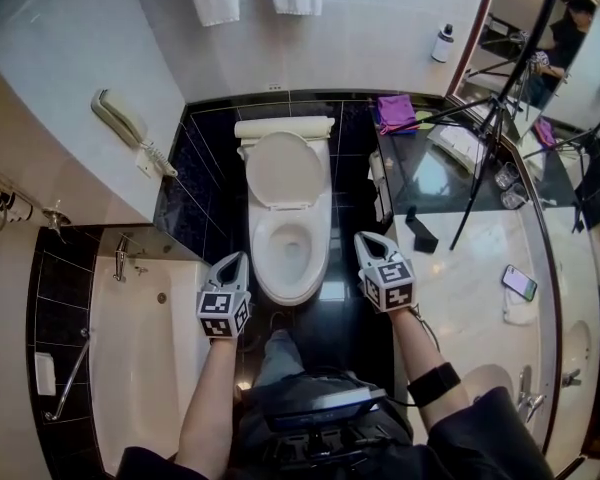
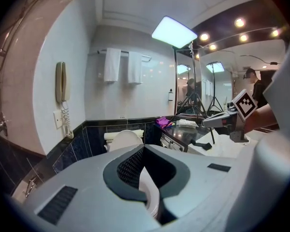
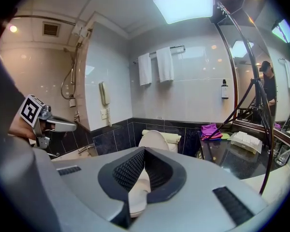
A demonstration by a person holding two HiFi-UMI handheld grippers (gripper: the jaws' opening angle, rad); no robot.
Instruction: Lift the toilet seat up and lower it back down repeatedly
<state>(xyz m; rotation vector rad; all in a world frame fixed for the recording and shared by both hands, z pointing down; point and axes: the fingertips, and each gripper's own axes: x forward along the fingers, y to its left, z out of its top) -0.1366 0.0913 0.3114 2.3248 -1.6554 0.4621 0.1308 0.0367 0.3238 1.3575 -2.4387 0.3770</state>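
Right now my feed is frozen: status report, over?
Left hand-held gripper, right hand-held gripper: shut, empty. White ceramic toilet: lid up, untouched. Nothing in the way.

The white toilet [image 1: 263,268] stands against the black-tiled back wall [image 1: 210,168], between the bathtub [image 1: 150,368] and the vanity desk [image 1: 460,268]. Its toilet seat [image 1: 285,168] is raised. It shows as a smooth white oval standing nearly upright, leaning back on the cistern [image 1: 284,128] with its underside facing forward. Ring and lid cannot be told apart in that oval. Below it the bowl [image 1: 292,253] lies open, with a broad white rim around a pale hollow. Nothing touches the seat or the rim.
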